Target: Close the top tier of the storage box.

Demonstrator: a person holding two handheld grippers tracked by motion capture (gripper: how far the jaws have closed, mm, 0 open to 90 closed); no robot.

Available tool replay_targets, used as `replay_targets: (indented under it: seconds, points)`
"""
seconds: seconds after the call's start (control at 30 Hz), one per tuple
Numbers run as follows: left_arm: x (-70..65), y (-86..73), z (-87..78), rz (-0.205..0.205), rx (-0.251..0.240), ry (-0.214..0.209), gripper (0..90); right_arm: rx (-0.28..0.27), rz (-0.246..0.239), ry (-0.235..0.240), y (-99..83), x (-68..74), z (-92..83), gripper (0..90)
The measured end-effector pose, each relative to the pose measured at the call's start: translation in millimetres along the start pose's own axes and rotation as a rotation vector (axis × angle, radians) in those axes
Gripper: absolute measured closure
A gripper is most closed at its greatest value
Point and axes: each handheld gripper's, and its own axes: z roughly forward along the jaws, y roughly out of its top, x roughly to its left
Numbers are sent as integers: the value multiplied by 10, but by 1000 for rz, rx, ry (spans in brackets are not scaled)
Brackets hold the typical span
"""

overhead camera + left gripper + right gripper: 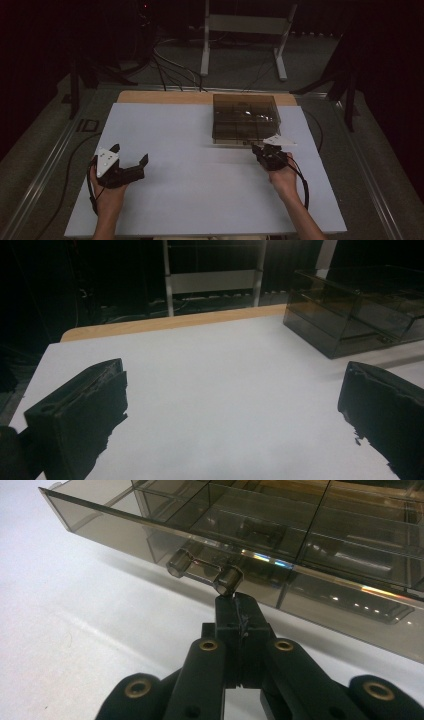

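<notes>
Near the bench's (165,200) front left corner, the left gripper (131,159) rests with its fingers (80,415) spread wide, nothing between them. Toward the far right edge sits a smoky clear plastic box (244,119). The right gripper (235,605), fingers pressed together, touches the box's front handle (205,571).

Recording lab or test studio, not a home. Dark, blacked-out surroundings. A white sheet (200,190) covers a wooden surface (165,97) set on a metal frame with rails (45,170). Loose cables (170,67) trail over grey carpet behind it, near the legs of a white stand (242,30). Black stands (75,75) flank the surface. Cabled handheld devices with cameras in the person's hands.
</notes>
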Motion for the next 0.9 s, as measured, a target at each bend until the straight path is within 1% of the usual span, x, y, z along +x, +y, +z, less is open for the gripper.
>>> replay_targets:
  seconds: [0.9]
  points:
    - [0, -1, 3, 2, 2, -1, 3, -4, 22, -13, 62, -36, 66, 900]
